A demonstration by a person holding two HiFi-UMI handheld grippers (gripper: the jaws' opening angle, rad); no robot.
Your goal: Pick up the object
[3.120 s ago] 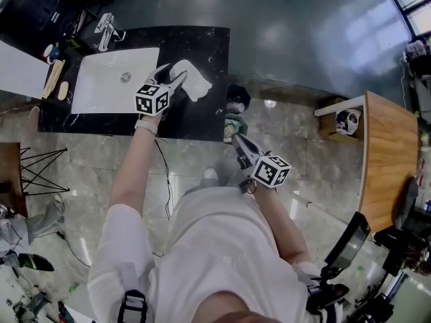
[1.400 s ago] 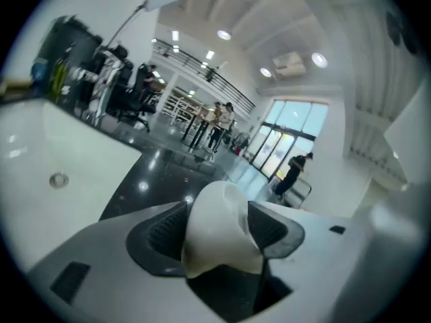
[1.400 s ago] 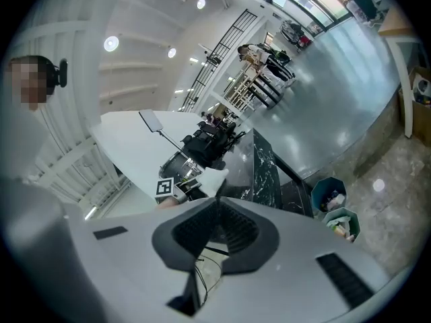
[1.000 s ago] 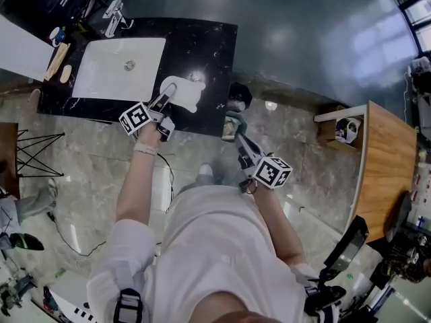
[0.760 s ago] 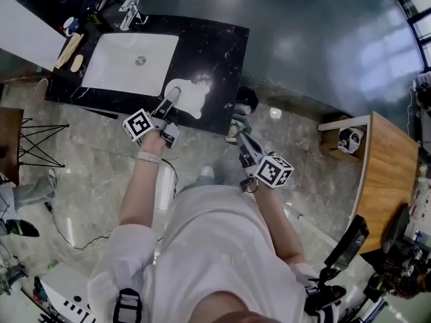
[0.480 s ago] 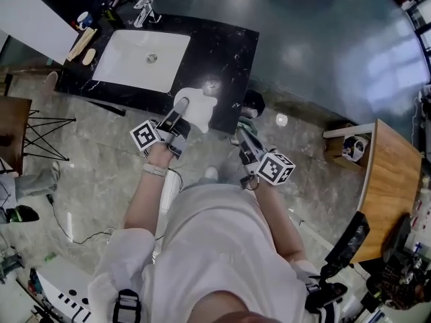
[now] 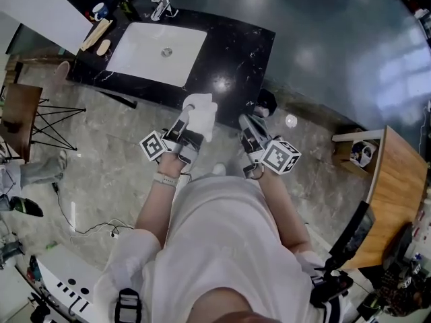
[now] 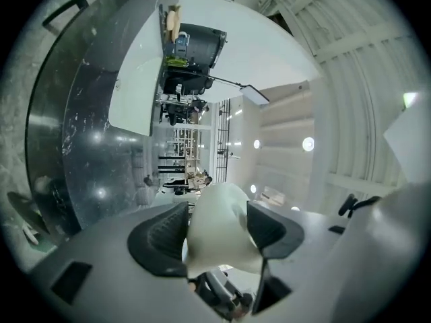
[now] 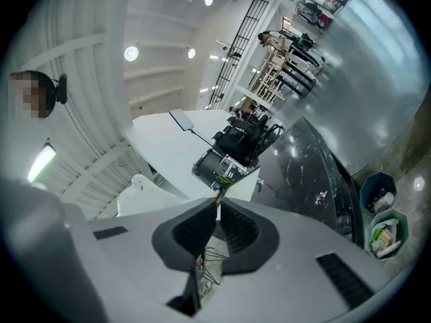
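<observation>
The object is a white, rounded, soft-looking piece. My left gripper is shut on its near end and holds it in the air, over the floor in front of the black counter. In the left gripper view the white object fills the gap between the two dark pads of the left gripper. My right gripper hangs beside it to the right. In the right gripper view the right gripper has its pads pressed together with nothing between them.
A white sink basin with a faucet is set in the counter. A dark waste bin stands at the counter's right end. A wire-legged wooden stool is at the left, and a wooden desk at the right.
The left gripper has lifted the white object off the counter and drawn it back toward the body. The counter now lies farther away. The right gripper stayed shut and moved little.
</observation>
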